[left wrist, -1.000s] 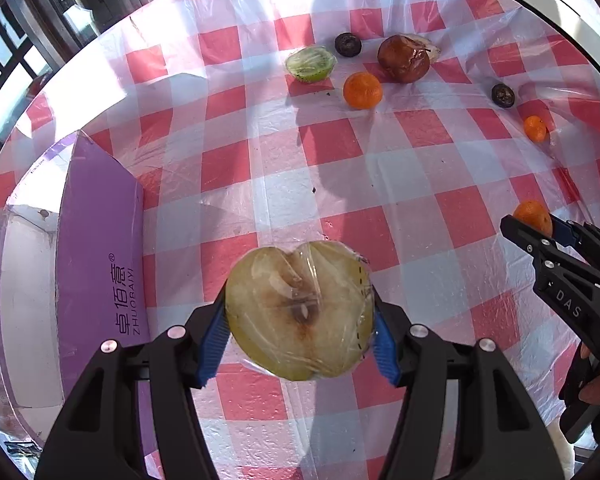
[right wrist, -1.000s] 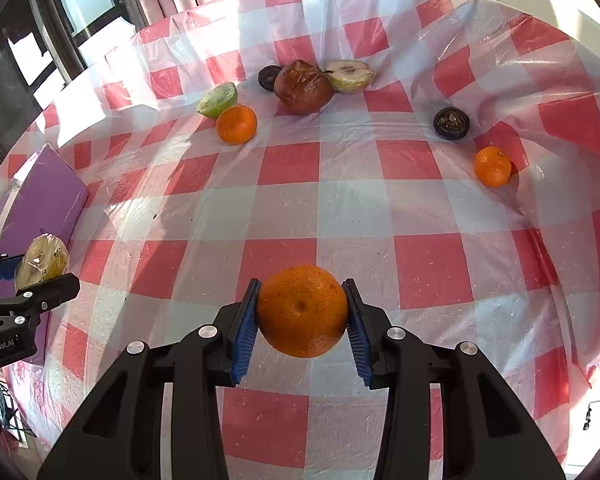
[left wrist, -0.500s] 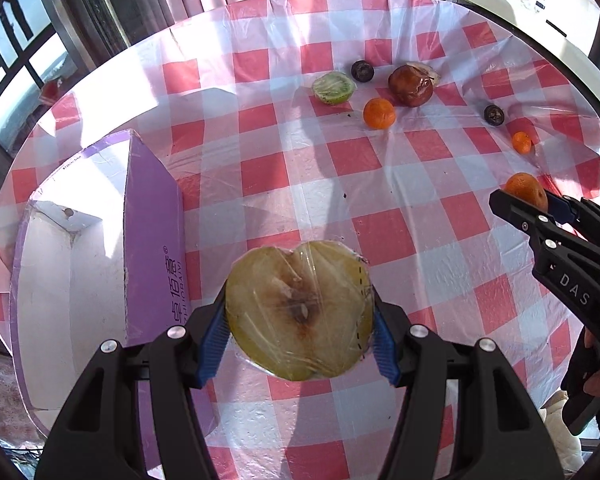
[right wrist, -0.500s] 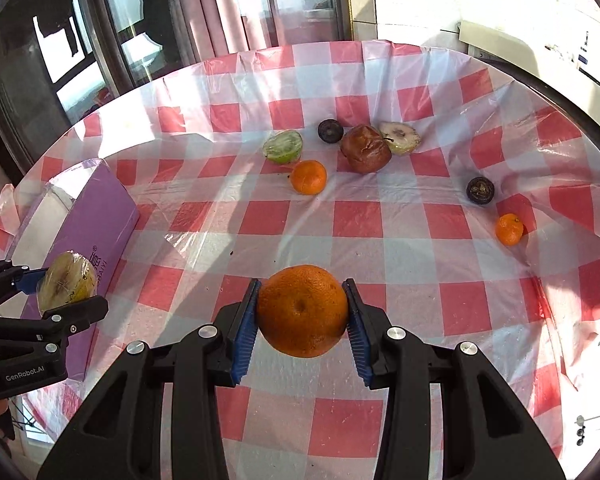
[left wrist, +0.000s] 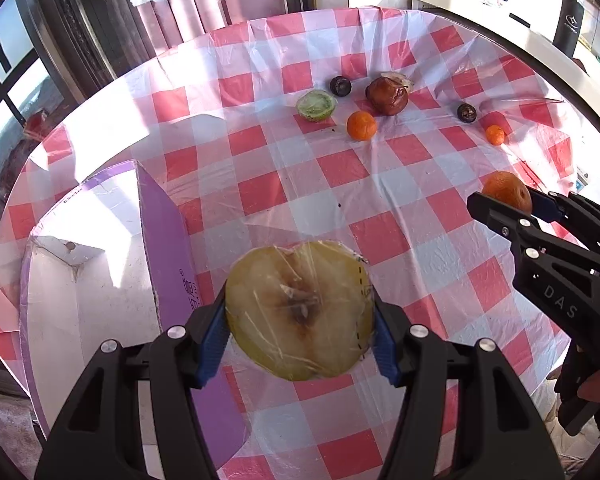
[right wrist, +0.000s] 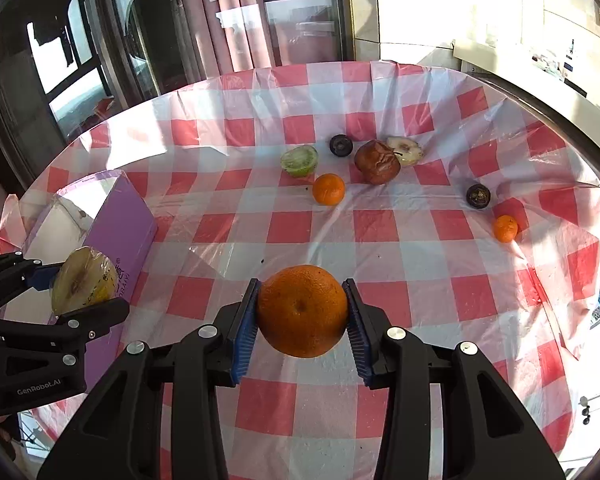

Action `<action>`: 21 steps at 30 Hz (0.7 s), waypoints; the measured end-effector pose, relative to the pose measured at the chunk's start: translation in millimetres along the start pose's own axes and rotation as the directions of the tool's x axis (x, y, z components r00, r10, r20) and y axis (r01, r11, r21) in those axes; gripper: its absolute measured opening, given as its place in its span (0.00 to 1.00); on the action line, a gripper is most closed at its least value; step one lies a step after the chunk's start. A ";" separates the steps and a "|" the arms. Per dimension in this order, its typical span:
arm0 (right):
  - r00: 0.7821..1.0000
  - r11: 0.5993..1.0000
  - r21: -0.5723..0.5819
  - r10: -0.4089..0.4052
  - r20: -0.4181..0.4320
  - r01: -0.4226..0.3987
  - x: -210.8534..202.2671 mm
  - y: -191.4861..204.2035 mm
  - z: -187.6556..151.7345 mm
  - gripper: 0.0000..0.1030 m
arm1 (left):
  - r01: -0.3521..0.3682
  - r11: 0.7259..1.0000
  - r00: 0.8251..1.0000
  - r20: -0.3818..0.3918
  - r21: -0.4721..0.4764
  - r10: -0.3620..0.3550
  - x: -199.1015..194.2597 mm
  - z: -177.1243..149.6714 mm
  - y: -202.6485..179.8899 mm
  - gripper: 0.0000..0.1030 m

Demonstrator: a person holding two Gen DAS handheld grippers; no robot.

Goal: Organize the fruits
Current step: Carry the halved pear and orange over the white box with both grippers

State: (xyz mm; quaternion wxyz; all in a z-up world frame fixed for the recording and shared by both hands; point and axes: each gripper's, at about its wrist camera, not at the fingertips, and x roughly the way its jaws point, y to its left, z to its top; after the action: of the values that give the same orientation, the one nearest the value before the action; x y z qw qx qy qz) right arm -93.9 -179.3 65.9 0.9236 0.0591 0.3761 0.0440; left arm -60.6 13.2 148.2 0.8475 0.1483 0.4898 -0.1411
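My left gripper (left wrist: 300, 332) is shut on a plastic-wrapped yellow pear half (left wrist: 300, 310), cut face toward the camera, held in the air beside the open purple box (left wrist: 168, 240). In the right wrist view the same pear half (right wrist: 84, 280) hangs at the far left by the purple box (right wrist: 120, 216). My right gripper (right wrist: 302, 320) is shut on a large orange (right wrist: 302, 310), lifted above the checked tablecloth (right wrist: 420, 260). From the left wrist view, the orange (left wrist: 506, 196) shows at the right edge between black fingers.
Far across the table lie a green fruit half (right wrist: 299, 160), a small orange (right wrist: 329, 189), a brown wrinkled fruit (right wrist: 377, 162), a pale fruit half (right wrist: 405, 151), two dark round fruits (right wrist: 341, 145) (right wrist: 478, 195) and a tiny orange (right wrist: 505, 228). Curtains and windows stand behind.
Both grippers have risen and pulled back from the table, each keeping its fruit. More of the table, the box's white inside and the windows has come into view.
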 end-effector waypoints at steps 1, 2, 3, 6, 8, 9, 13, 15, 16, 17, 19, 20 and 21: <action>1.000 1.000 0.002 -0.004 0.003 0.004 -1.7 2.0 -0.2 0.39 | 0.004 1.000 1.000 0.003 0.005 -0.004 -0.7 0.2 2.0 0.59; 1.000 1.000 0.004 -0.008 0.006 0.008 -3.4 3.9 -0.4 0.39 | 0.007 1.000 1.000 0.007 0.010 -0.007 -1.9 0.0 3.7 0.59; 1.000 1.000 0.007 -0.011 0.009 0.011 -5.0 5.9 -0.7 0.39 | 0.010 1.000 1.000 0.011 0.015 -0.011 -2.9 0.0 5.4 0.59; 1.000 1.000 0.016 -0.020 0.016 0.020 -9.4 13.4 -2.2 0.39 | 0.020 0.999 0.999 0.026 0.030 -0.021 -7.3 -0.4 12.2 0.59; 0.999 1.000 0.018 -0.025 0.020 0.025 -11.5 19.6 -2.4 0.39 | 0.026 0.999 0.999 0.036 0.036 -0.028 -10.0 -0.9 17.8 0.59; 0.999 0.999 0.018 -0.027 0.024 0.026 -12.8 23.2 -2.2 0.39 | 0.028 0.999 0.999 0.041 0.039 -0.030 -11.4 -1.3 20.7 0.59; 0.999 1.000 0.010 -0.026 0.042 0.026 -18.5 39.8 -0.1 0.39 | 0.032 0.999 0.998 0.055 0.044 -0.034 -14.8 -3.5 33.3 0.59; 0.998 1.000 0.006 -0.020 0.052 0.020 -21.3 49.5 1.3 0.39 | 0.032 0.998 0.998 0.060 0.046 -0.034 -16.4 -6.1 40.8 0.59; 0.998 1.000 0.003 -0.016 0.057 0.016 -22.4 54.6 1.6 0.39 | 0.031 0.998 0.998 0.062 0.047 -0.034 -17.2 -7.3 44.8 0.59; 0.998 1.000 -0.002 -0.011 0.059 0.011 -23.1 59.9 1.9 0.39 | 0.031 0.998 0.997 0.063 0.048 -0.034 -17.7 -8.6 48.9 0.59; 0.998 1.000 -0.010 -0.001 0.063 0.002 -23.2 72.2 2.2 0.39 | 0.028 0.999 0.997 0.065 0.047 -0.031 -18.8 -12.1 58.1 0.59; 0.998 1.000 -0.014 0.005 0.064 -0.004 -22.8 78.5 2.1 0.39 | 0.026 0.999 0.997 0.066 0.045 -0.029 -19.4 -13.8 63.2 0.59; 0.998 1.000 -0.020 0.011 0.063 -0.010 -21.6 85.0 2.0 0.39 | 0.023 0.999 0.997 0.067 0.042 -0.026 -19.8 -15.7 68.6 0.59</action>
State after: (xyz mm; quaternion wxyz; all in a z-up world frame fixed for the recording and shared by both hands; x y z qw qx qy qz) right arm -111.0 -98.1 94.3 0.9354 0.0534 0.3459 0.0504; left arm -56.1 83.9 165.7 0.8585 0.1550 0.4597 -0.1665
